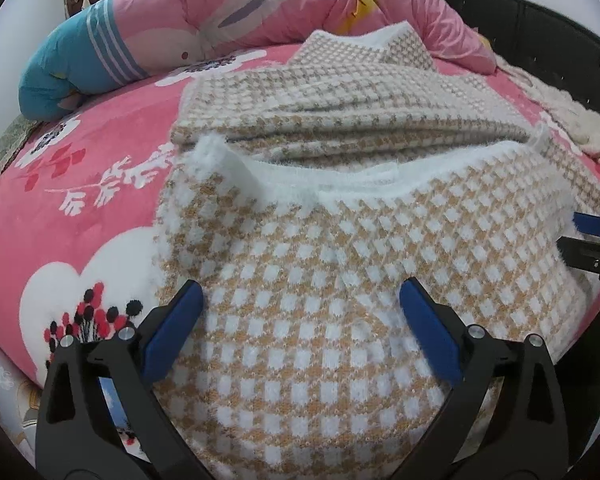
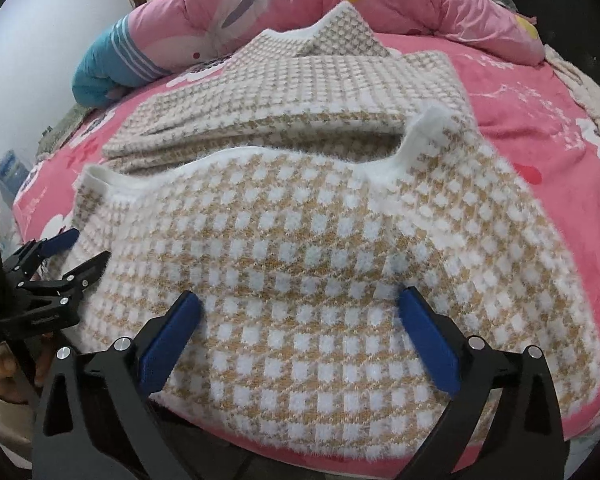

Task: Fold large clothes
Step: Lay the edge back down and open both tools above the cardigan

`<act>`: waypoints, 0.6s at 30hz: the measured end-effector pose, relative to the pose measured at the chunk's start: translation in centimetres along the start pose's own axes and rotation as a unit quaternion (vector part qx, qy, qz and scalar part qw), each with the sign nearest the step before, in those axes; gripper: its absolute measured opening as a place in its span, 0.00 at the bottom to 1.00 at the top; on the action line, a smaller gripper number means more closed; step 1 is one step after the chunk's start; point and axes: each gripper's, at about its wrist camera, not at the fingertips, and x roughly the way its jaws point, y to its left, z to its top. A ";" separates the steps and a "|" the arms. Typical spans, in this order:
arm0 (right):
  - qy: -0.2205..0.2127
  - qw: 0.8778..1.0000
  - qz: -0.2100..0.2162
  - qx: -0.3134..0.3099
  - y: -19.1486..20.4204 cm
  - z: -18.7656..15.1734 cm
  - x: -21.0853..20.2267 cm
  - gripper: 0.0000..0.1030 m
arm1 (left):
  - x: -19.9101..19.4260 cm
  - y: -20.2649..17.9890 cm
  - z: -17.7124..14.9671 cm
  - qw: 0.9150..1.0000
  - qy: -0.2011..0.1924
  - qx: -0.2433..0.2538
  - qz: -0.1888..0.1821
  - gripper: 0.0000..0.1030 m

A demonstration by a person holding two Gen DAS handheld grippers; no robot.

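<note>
Pink floral bedding (image 1: 80, 208) covers the bed where a fuzzy tan-and-white checked knit sweater (image 1: 320, 280) lies half folded, its near layer doubled over the far part. Both the left claw (image 1: 302, 332) and right claw (image 2: 300, 332) hang spread and empty above it. Soft, thick and floppy, it looks best pinched at the white ribbed hem corners.

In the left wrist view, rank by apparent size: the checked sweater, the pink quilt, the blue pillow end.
1. checked sweater, though nearness to the camera inflates it.
2. pink quilt, bunched at the far side.
3. blue pillow end, clearly smallest.
</note>
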 end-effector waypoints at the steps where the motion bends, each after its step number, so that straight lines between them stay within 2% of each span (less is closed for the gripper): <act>1: -0.001 1.000 0.002 0.001 -0.1 0.0 0.0 0.94 | -0.1 -0.1 0.0 1.000 0.003 0.002 0.002 0.93; 10: -0.005 1.000 0.011 0.009 -0.4 -0.3 0.3 0.94 | 0.4 0.0 0.3 1.000 0.012 -0.007 -0.002 0.93; 18: -0.004 1.000 0.009 0.010 -0.4 -0.3 0.3 0.94 | 0.4 -0.4 0.3 1.000 0.011 0.002 0.019 0.93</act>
